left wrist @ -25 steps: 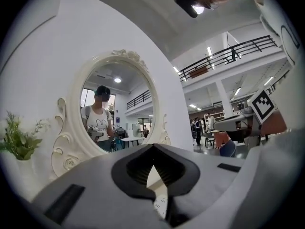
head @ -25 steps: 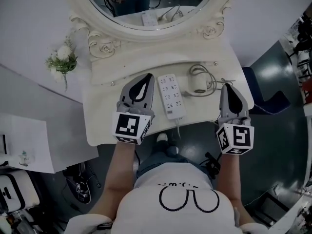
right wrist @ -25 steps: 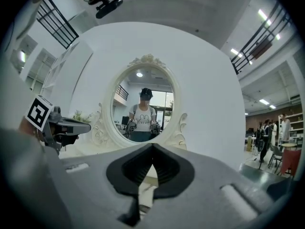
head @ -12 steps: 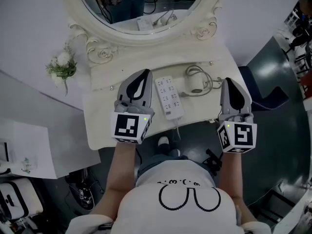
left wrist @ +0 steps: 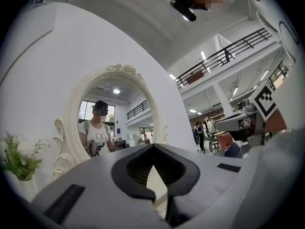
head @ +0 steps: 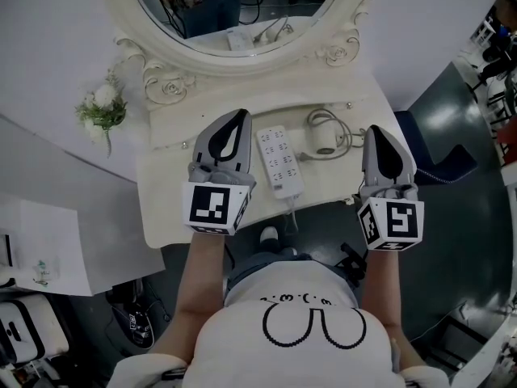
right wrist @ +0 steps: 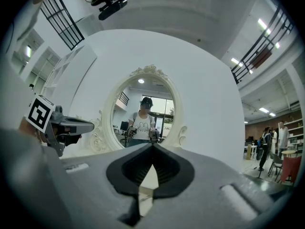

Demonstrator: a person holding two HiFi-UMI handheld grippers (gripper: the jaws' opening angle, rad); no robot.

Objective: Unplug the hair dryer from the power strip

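A white power strip lies lengthwise in the middle of the cream vanity top. To its right sits a small white hair dryer with a looped grey cord. From here I cannot tell whether a plug sits in the strip. My left gripper hovers just left of the strip, shut and empty; its closed tips point toward the mirror. My right gripper hovers right of the dryer near the table's right edge, also shut with nothing held.
An oval mirror in an ornate white frame stands at the back of the table, against the wall. A small flower bunch sits to the left. The strip's own cable drops over the front edge. A blue seat is at the right.
Both grippers have lifted a little above the table and stayed shut. The strip and the hair dryer have not moved.
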